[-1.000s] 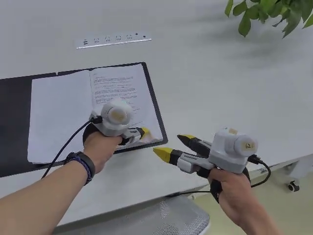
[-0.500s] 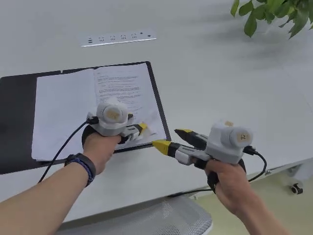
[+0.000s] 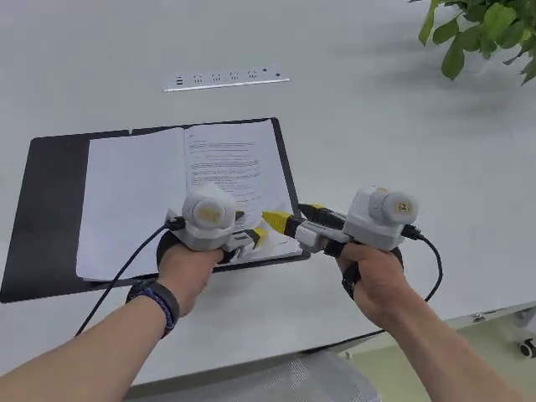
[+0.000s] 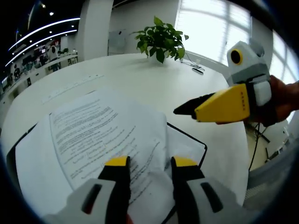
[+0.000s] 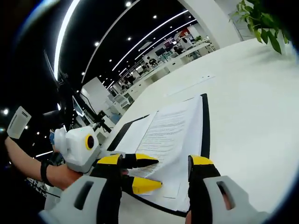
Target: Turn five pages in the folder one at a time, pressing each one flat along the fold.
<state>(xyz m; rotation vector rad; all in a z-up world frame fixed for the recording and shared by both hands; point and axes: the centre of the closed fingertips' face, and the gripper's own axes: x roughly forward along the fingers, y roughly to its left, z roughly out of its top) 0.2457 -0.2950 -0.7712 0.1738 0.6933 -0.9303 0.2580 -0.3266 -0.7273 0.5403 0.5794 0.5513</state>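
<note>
The black folder [image 3: 46, 209] lies open on the white table with a blank left page [image 3: 130, 201] and a printed right page [image 3: 234, 167]. My left gripper [image 3: 251, 239] rests at the lower right corner of the printed page [image 4: 103, 130]. Its yellow-tipped jaws [image 4: 150, 163] stand open over the paper. My right gripper [image 3: 291, 215] hovers open just right of it, above the folder's right edge. In the right gripper view its jaws [image 5: 159, 161] are spread wide, with the left gripper [image 5: 79, 147] and the printed page [image 5: 173, 135] ahead.
A white power strip [image 3: 226, 79] lies behind the folder. A potted green plant [image 3: 486, 33] stands at the far right. The table's front edge [image 3: 469, 314] runs close under my hands, and a cable [image 3: 117, 276] trails from the left gripper.
My right gripper has moved left from off the table's front to the folder's lower right corner, beside the left gripper. The left gripper has stayed at the page corner.
</note>
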